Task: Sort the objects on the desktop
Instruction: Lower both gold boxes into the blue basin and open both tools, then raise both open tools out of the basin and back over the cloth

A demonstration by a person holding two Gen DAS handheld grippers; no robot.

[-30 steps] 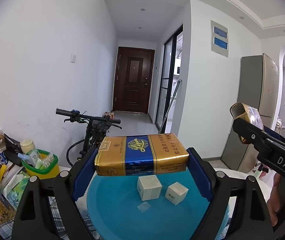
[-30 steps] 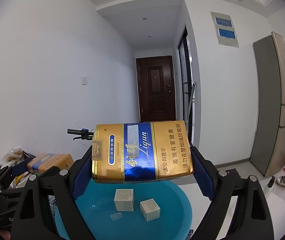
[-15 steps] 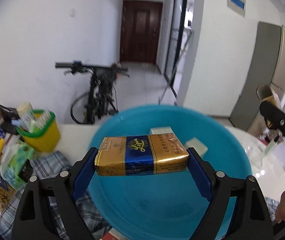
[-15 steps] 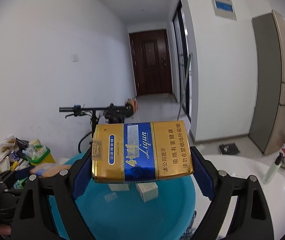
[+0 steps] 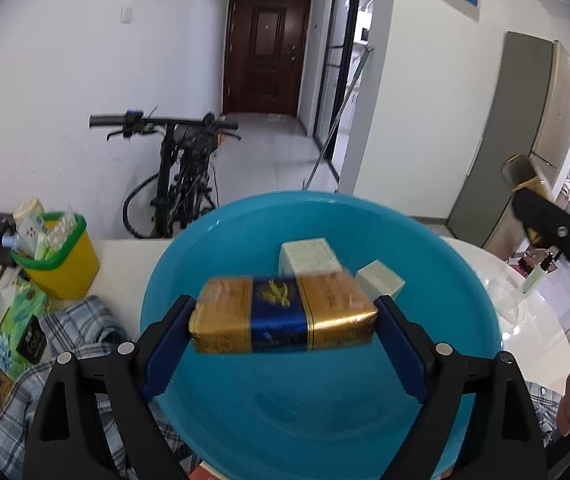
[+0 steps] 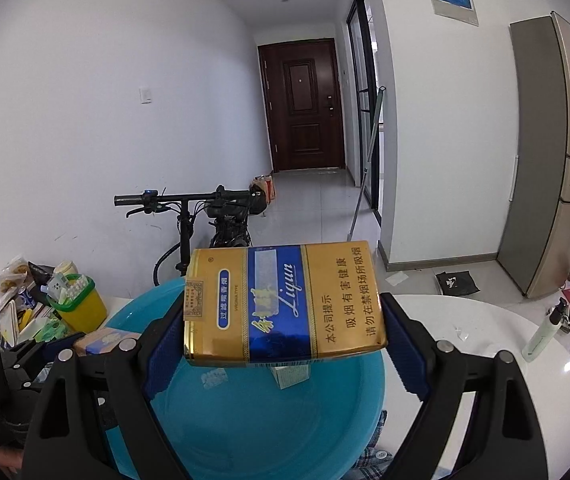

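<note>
Over the round blue plastic basin (image 5: 481,300), the opening left tool (image 5: 285,322) releases one gold-and-blue cigarette carton (image 5: 283,316) for sorting while the right tool (image 6: 285,322) grips another gold-and-blue carton (image 6: 285,304).

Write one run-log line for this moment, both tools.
left tool: opening, carton between jaws over blue basin | right tool: holding second carton

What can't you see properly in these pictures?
- Left wrist view: the gold and blue pack is blurred, print unreadable; it hides part of two white boxes.
- Right wrist view: the other pack covers the blue basin's far side.
- Yellow bin: contents too small to name.
</note>
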